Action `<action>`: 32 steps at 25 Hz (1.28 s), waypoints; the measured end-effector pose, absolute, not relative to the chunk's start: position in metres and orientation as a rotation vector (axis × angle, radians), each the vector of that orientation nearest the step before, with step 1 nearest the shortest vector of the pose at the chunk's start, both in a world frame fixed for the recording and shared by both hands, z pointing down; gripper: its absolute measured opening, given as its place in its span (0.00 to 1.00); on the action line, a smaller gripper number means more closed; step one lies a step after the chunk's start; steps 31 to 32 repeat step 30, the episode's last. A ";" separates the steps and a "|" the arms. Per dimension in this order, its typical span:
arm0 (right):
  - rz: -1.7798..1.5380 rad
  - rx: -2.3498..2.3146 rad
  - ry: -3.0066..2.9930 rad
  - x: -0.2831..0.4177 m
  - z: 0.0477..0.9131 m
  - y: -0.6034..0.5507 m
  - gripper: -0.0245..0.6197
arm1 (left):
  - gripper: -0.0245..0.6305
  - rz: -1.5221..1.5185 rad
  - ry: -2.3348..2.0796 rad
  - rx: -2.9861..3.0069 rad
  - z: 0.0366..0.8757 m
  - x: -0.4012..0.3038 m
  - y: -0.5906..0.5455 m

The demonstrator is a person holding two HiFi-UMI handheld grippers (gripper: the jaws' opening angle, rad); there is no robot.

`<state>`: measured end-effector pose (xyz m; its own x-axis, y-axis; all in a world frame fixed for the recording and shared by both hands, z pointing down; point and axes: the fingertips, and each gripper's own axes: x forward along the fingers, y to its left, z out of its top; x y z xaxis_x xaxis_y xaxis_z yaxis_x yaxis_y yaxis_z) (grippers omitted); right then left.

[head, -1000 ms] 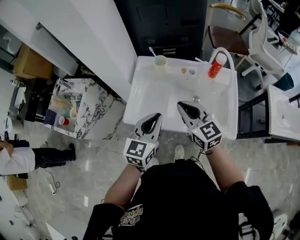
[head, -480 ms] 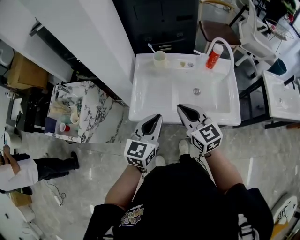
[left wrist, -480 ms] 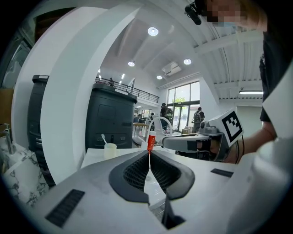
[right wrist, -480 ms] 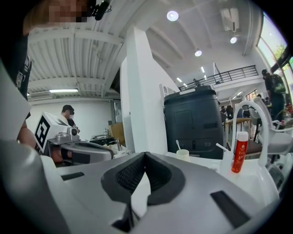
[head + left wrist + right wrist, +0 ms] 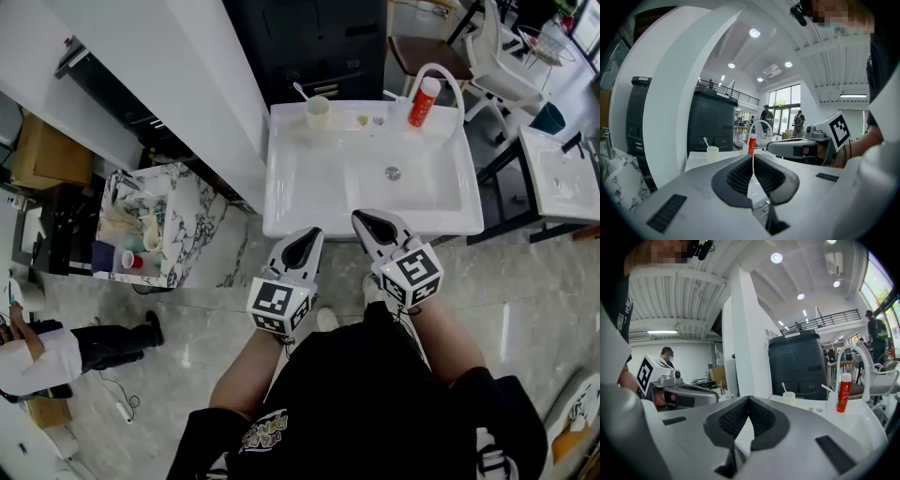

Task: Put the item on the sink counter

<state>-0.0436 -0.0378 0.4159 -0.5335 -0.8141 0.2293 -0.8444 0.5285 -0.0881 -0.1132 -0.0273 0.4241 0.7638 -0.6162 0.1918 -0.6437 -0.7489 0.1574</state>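
A white sink (image 5: 309, 202) stands ahead of me. On its back counter are a pale cup (image 5: 319, 112) holding a toothbrush, two small items (image 5: 370, 120) and a red tube (image 5: 424, 101) beside the arched white faucet (image 5: 441, 75). My left gripper (image 5: 313, 232) and right gripper (image 5: 359, 217) hover side by side just short of the sink's front rim. Both are shut with nothing between the jaws. The left gripper view shows its shut jaws, the cup (image 5: 712, 153) and the tube (image 5: 752, 144) beyond. The right gripper view shows the cup (image 5: 789, 398) and tube (image 5: 843, 392).
A white pillar (image 5: 187, 75) runs along the sink's left side, with a marble-topped cart (image 5: 178, 220) of cups beside it. A dark cabinet (image 5: 319, 37) stands behind the sink. A second sink (image 5: 553, 178) and chairs (image 5: 427, 52) are at the right. A person (image 5: 47, 347) stands far left.
The sink has slid up and away in the head view. The gripper tips, over its front part before, now sit just short of its rim. Both jaws stayed shut.
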 end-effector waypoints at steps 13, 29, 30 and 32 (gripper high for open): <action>0.255 1.460 -2.585 -0.052 0.412 -0.023 0.12 | 0.07 0.174 -0.951 2.777 0.421 -0.119 -0.016; 0.239 1.462 -2.580 -0.059 0.410 -0.013 0.12 | 0.07 0.170 -0.938 2.789 0.420 -0.125 -0.006; 0.240 1.462 -2.580 -0.059 0.410 -0.013 0.12 | 0.07 0.170 -0.938 2.788 0.420 -0.125 -0.006; 0.240 1.462 -2.580 -0.059 0.410 -0.013 0.12 | 0.07 0.170 -0.938 2.788 0.420 -0.125 -0.006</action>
